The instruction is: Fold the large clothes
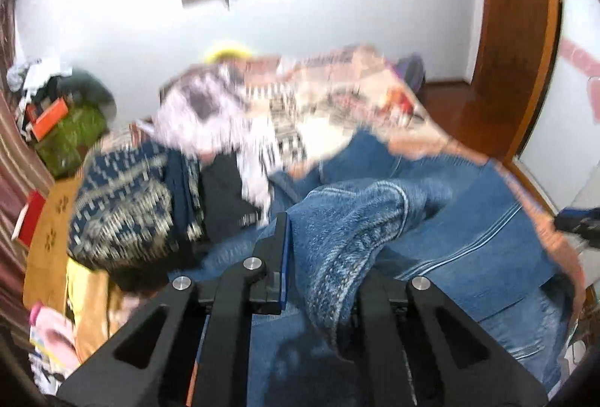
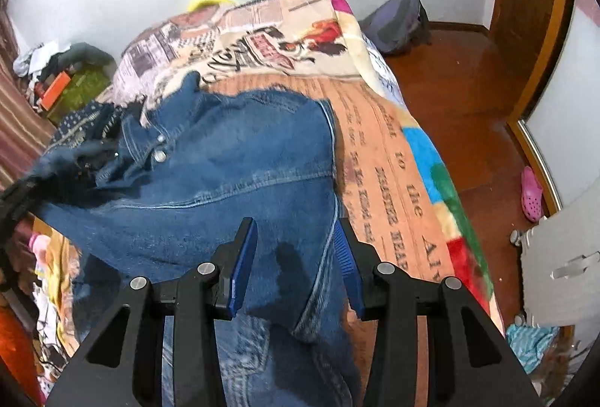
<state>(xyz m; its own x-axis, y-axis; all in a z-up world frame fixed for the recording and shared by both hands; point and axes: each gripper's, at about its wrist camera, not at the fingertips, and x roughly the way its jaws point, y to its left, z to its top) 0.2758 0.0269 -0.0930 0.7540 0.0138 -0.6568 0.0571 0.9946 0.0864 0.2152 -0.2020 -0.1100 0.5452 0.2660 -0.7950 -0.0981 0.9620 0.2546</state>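
A blue denim jacket lies spread on the bed's printed blanket. In the right wrist view my right gripper hovers over the jacket's right side seam. Its jaws stand apart with flat denim between them, and the pads do not visibly squeeze it. The left wrist view is blurred. There my left gripper is shut on a bunched fold of the denim jacket, lifted off the bed; the fold hides one finger. The left gripper also shows at the right wrist view's left edge, with the jacket's far side.
A navy patterned garment and other clothes are heaped on the bed's left side. On the wooden floor lie a purple backpack, a pink shoe and a white plastic piece. A cluttered corner with a green box is far left.
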